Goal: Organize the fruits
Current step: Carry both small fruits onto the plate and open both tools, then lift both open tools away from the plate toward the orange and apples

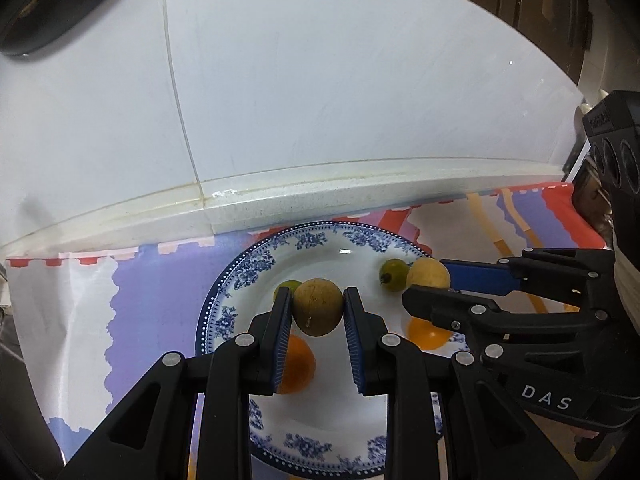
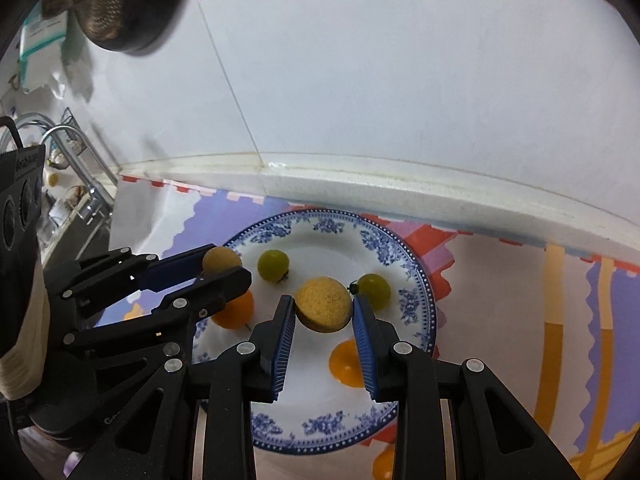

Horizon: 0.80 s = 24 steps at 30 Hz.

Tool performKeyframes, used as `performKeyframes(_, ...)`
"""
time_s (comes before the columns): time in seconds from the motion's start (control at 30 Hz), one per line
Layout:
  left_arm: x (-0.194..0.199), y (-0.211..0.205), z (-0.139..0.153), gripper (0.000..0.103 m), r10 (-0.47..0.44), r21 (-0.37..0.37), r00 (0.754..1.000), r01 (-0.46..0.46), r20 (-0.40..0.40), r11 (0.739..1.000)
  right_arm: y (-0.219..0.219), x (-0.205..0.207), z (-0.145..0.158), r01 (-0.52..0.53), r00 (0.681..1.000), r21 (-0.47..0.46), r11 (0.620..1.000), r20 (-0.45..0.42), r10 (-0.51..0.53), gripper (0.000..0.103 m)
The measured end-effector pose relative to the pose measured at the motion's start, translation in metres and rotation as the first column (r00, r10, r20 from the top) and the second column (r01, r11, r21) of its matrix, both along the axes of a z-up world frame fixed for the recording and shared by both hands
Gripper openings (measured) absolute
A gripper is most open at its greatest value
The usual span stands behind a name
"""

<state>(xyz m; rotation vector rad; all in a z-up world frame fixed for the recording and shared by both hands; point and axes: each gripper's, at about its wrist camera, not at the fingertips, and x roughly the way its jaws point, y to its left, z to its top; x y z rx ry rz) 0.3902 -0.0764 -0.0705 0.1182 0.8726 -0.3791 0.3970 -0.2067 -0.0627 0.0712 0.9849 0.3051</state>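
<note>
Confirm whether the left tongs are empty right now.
No: the left tongs are shut on a brown round fruit, held above the blue-patterned plate.

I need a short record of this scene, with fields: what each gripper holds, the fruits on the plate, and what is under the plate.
left gripper: shut on a brown fruit, above the plate
right gripper: shut on a tan fruit, above the plate
plate: blue and white; two green fruits and two orange fruits lie on it
under plate: patterned cloth
</note>
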Motion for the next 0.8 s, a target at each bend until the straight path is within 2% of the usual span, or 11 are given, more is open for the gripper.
performKeyframes(0.13,0.004,0.001,-0.004,0.026,-0.005,-0.005,1.0,0.005,-0.002,1.0,0.001,0.005,-0.006,0.005,1.0,-0.005,1.0,-0.013,-0.005,0.031)
performKeyframes(0.23,0.005,0.002,-0.004,0.03,0.006,-0.003,1.0,-0.006,-0.003,1.0,0.001,0.007,-0.007,0.007,1.0,-0.015,1.0,-0.016,-0.007,0.031)
performKeyframes(0.37,0.003,0.007,0.002,0.035,0.044,0.015,0.999,-0.044,0.009,0.999,-0.001,0.008,-0.007,0.023,0.999,-0.006,1.0,-0.026,-0.024,0.037)
performKeyframes(0.53,-0.011,0.012,0.014,0.042,0.071,0.04,0.996,-0.073,0.057,0.996,-0.002,-0.003,0.004,0.034,0.999,-0.039,0.999,0.017,-0.033,0.037)
performKeyframes(0.67,-0.03,0.015,0.03,0.052,0.085,0.041,0.991,-0.09,0.104,0.995,-0.001,-0.019,0.019,0.035,0.997,-0.063,0.997,0.07,-0.031,0.037)
performKeyframes(0.8,-0.05,0.015,0.047,0.064,0.09,0.042,0.983,-0.098,0.157,0.994,-0.004,-0.038,0.036,0.046,0.991,-0.078,0.996,0.126,-0.035,0.045)
